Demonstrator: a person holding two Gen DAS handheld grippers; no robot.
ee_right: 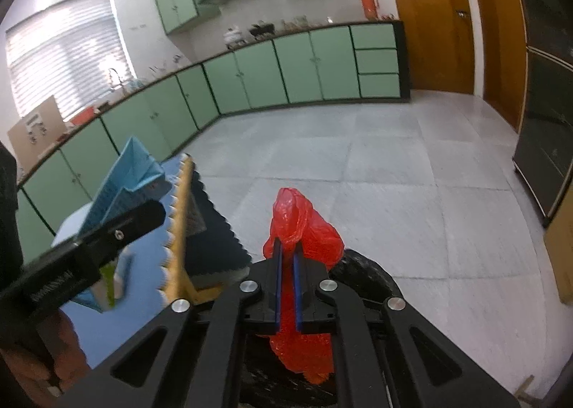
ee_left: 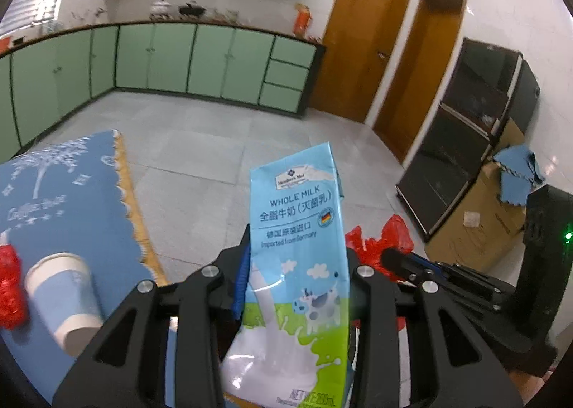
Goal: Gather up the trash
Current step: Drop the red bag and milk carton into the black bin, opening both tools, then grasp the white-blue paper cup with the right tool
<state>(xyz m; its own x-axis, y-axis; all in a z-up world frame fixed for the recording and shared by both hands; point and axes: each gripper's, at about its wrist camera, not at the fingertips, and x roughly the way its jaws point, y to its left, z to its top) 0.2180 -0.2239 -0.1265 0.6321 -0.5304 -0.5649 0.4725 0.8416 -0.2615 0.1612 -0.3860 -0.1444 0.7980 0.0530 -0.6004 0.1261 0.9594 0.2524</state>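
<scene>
My left gripper (ee_left: 299, 257) is shut on a blue and green whole milk carton (ee_left: 297, 250) and holds it upright in the air past the table edge. The carton also shows at the left of the right wrist view (ee_right: 125, 179). My right gripper (ee_right: 287, 257) is shut on the rim of a red plastic bag (ee_right: 301, 225), held up over a dark bin (ee_right: 369, 275). The bag shows behind the carton in the left wrist view (ee_left: 386, 239). A blue and white paper cup (ee_left: 66, 297) lies on its side on the blue tablecloth (ee_left: 71, 193), next to a red crumpled wrapper (ee_left: 10, 286).
The table edge with its scalloped yellow trim (ee_right: 181, 229) is left of the bag. A grey tiled floor (ee_right: 358, 164) stretches to green cabinets (ee_left: 200, 61). Wooden doors (ee_left: 361, 43), a black shelf unit (ee_left: 465, 136) and a cardboard box (ee_left: 480, 229) stand at the right.
</scene>
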